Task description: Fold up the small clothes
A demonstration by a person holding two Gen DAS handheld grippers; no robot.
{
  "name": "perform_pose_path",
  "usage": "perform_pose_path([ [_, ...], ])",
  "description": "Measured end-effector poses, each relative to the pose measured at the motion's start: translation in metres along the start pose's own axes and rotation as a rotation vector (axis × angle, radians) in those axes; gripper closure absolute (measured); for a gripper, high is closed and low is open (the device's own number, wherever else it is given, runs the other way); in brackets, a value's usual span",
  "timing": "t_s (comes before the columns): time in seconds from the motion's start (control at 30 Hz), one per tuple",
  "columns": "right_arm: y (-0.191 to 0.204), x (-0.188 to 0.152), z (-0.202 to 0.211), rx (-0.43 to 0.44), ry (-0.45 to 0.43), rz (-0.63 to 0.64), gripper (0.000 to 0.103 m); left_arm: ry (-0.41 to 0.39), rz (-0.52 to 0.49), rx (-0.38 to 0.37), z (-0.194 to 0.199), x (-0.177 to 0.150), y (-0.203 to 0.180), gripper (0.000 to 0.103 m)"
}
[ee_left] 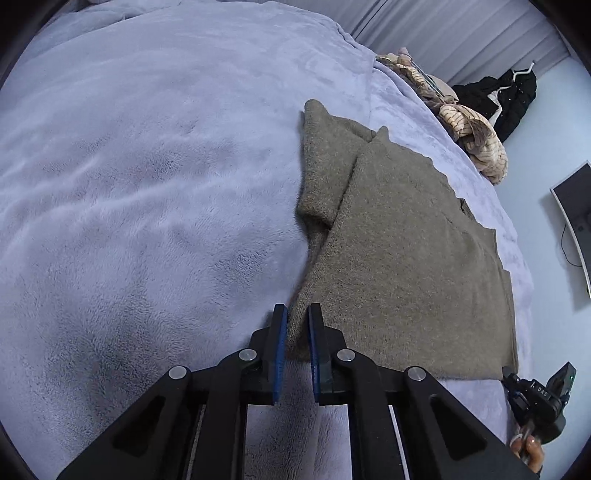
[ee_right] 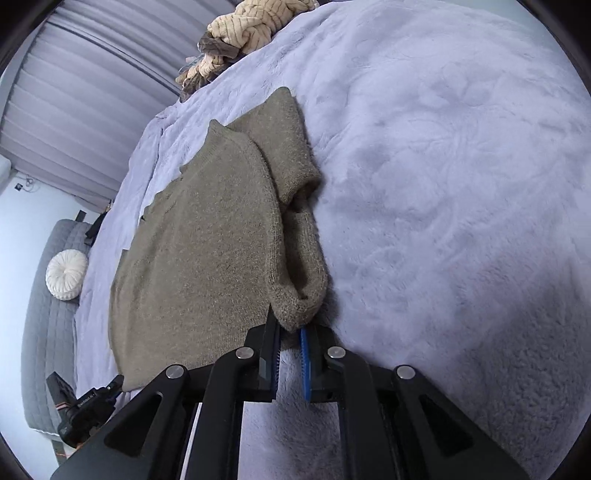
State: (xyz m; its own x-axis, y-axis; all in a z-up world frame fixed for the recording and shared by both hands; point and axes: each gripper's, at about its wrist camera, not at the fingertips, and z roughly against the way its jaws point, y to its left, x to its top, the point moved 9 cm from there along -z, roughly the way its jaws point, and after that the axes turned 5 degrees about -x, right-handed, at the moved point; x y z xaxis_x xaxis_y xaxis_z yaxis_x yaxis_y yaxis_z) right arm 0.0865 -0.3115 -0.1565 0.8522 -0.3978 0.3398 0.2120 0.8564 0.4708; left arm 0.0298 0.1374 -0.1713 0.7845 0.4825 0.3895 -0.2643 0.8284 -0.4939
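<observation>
A brown knitted sweater (ee_left: pixel 399 254) is laid flat on a bed covered by a pale lilac fleece blanket (ee_left: pixel 147 184), with one sleeve folded in over the body. In the left wrist view, the left gripper (ee_left: pixel 297 314) is held at the near corner of the sweater, its blue-padded jaws parted with a narrow gap between them and the garment's edge lying in line with that gap; whether the fabric is touched cannot be told. In the right wrist view, the right gripper (ee_right: pixel 291 328) is seen with its jaws slightly apart, and a rolled fold of the sweater's edge (ee_right: pixel 295 302) is seated at their tips. A heap of striped beige clothes (ee_right: pixel 255 26) is piled at the far edge of the bed, beside pleated curtains (ee_right: pixel 74 92). A round white cushion (ee_right: pixel 66 275) is seen on a grey quilted seat (ee_right: pixel 44 332) beside the bed.
</observation>
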Motion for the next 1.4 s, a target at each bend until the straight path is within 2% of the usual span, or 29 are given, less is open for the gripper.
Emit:
perform_pose_path([
  [0.13, -0.006, -0.004, 0.017, 0.006, 0.001, -0.008, 0.094, -0.032, -0.077, 0.035, 0.016, 0.001, -0.009, 0.09],
  [0.27, -0.011, -0.012, 0.034, 0.009, -0.02, -0.022, 0.088, -0.058, -0.12, 0.043, 0.029, 0.002, -0.018, 0.09],
  [0.47, 0.024, -0.02, 0.044, 0.041, -0.053, 0.044, 0.088, -0.086, -0.191, 0.039, 0.033, 0.007, -0.046, 0.09],
  [0.6, 0.06, -0.026, 0.032, 0.036, -0.044, 0.15, 0.088, -0.064, -0.223, 0.041, 0.02, 0.01, -0.061, 0.09],
  [0.7, 0.079, -0.025, 0.018, 0.036, -0.029, 0.182, 0.088, -0.047, -0.224, 0.044, 0.01, 0.018, -0.069, 0.09],
  [0.83, 0.093, -0.02, 0.002, 0.015, -0.019, 0.22, 0.088, -0.059, -0.251, 0.042, -0.001, 0.046, -0.084, 0.09],
  [1.03, 0.088, -0.007, -0.013, -0.027, -0.015, 0.224, 0.088, -0.033, -0.288, 0.056, -0.043, 0.091, -0.104, 0.09],
  [1.17, 0.077, -0.006, -0.027, -0.055, 0.013, 0.215, 0.088, -0.015, -0.278, 0.107, -0.075, 0.111, -0.097, 0.09],
  [1.23, 0.072, -0.008, -0.032, -0.055, 0.023, 0.211, 0.091, -0.012, -0.262, 0.117, -0.084, 0.117, -0.085, 0.09],
  [1.4, 0.069, -0.011, -0.034, -0.05, 0.026, 0.229, 0.091, -0.005, -0.272, 0.085, -0.081, 0.117, -0.074, 0.09],
])
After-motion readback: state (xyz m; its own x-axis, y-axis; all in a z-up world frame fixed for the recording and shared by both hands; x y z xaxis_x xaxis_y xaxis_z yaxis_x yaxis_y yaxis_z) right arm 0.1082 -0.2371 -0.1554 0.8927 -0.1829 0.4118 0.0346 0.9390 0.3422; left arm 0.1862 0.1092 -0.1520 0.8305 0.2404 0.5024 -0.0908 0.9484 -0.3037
